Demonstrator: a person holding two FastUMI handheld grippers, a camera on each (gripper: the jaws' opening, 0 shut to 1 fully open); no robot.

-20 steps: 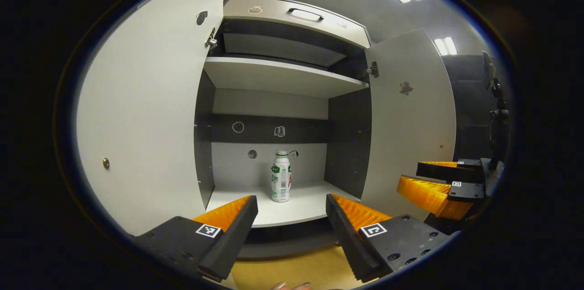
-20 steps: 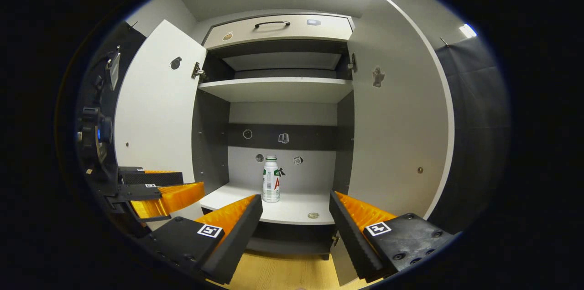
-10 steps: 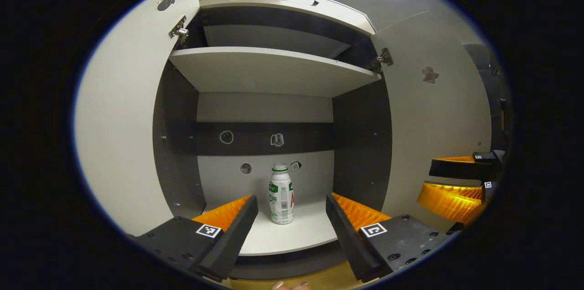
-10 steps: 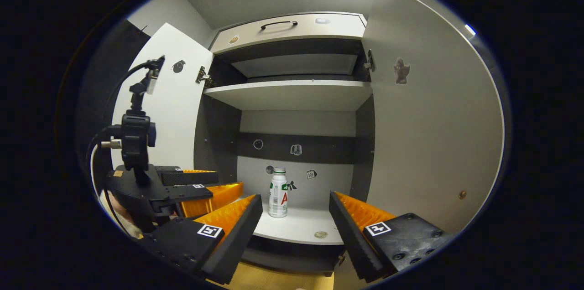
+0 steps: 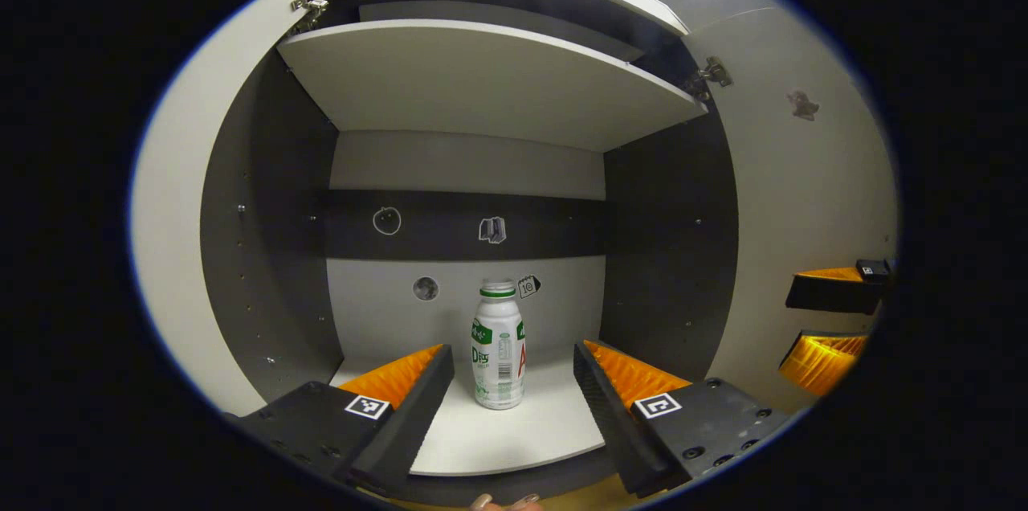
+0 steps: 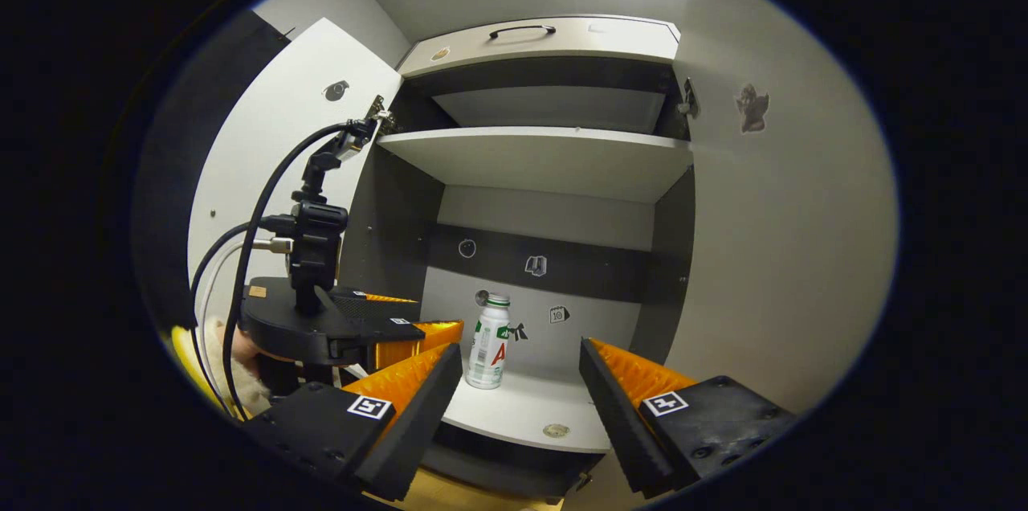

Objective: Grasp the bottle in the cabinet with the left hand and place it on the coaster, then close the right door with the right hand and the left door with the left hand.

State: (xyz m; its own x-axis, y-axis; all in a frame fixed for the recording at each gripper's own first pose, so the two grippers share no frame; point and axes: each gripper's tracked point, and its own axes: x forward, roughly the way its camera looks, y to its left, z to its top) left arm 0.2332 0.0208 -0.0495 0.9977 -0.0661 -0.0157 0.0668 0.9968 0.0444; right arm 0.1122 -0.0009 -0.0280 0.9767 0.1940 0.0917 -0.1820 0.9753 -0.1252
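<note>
A white bottle (image 5: 498, 346) with a green-ringed cap stands upright at the back of the cabinet's lower shelf (image 5: 514, 435). My left gripper (image 5: 511, 352) is open just in front of it, with the bottle framed between the fingers and not touched. From the right gripper view the bottle (image 6: 490, 342) stands just past the left gripper (image 6: 434, 326). My right gripper (image 6: 520, 350) is open and holds nothing, back from the shelf edge. It appears again at the right edge of the left gripper view as the right gripper (image 5: 791, 326).
Both white doors stand wide open: left door (image 5: 173, 238), right door (image 5: 811, 198). An upper shelf (image 5: 482, 77) spans the cabinet above the bottle, and a drawer with a black handle (image 6: 522, 30) sits on top. A small round disc (image 6: 555, 431) lies near the shelf's front edge.
Both grippers have moved forward toward the cabinet. The left one has gone farther in, so the bottle looks larger between its fingers. Both stay open.
</note>
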